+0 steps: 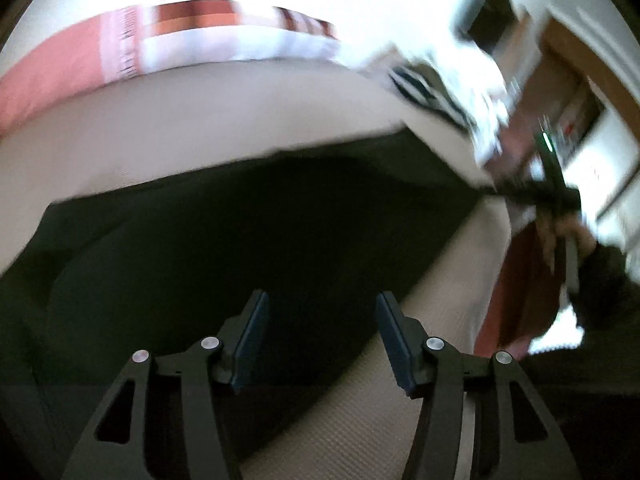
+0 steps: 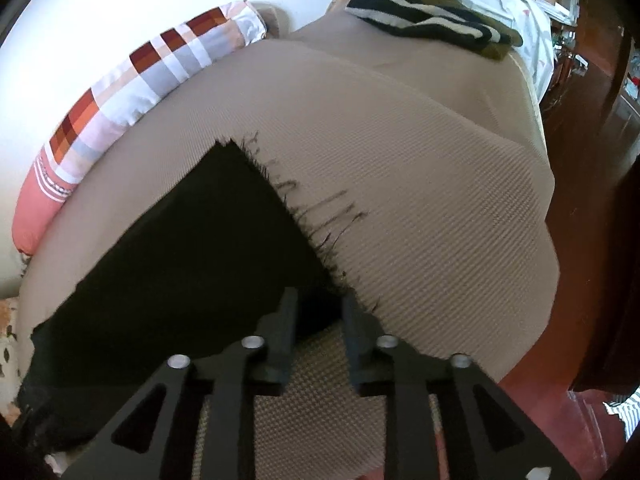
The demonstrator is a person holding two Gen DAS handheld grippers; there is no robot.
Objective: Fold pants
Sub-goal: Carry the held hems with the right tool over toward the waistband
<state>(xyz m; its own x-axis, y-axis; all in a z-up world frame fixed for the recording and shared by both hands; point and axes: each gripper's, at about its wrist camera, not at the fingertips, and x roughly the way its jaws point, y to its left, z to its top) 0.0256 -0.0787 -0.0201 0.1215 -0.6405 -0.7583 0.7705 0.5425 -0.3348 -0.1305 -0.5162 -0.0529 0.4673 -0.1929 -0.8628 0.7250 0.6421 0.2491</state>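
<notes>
Already partly folded, the black pants (image 2: 180, 248) lie flat on a beige woven bed cover (image 2: 420, 184), filling the lower left of the right wrist view from about 7 o'clock up toward the centre, their frayed hem edge (image 2: 312, 216) running diagonally toward 5 o'clock. The right gripper (image 2: 318, 308) sits at the bottom centre with its jaws a narrow way apart, poised over the near corner of the hem; whether the pads pinch any cloth is hard to tell against the dark fabric. In the blurred left wrist view the left gripper (image 1: 322, 340) stands with jaws well apart and nothing between them, above the pants' near edge. A checked pillow (image 2: 132, 84) lies at 10 o'clock, and a striped garment (image 2: 424, 26) rests at 1 o'clock on the cover. Judging by the neat, flat slab of cloth, at least one fold seems done; a further fold and a final tidy probably remain.
</notes>
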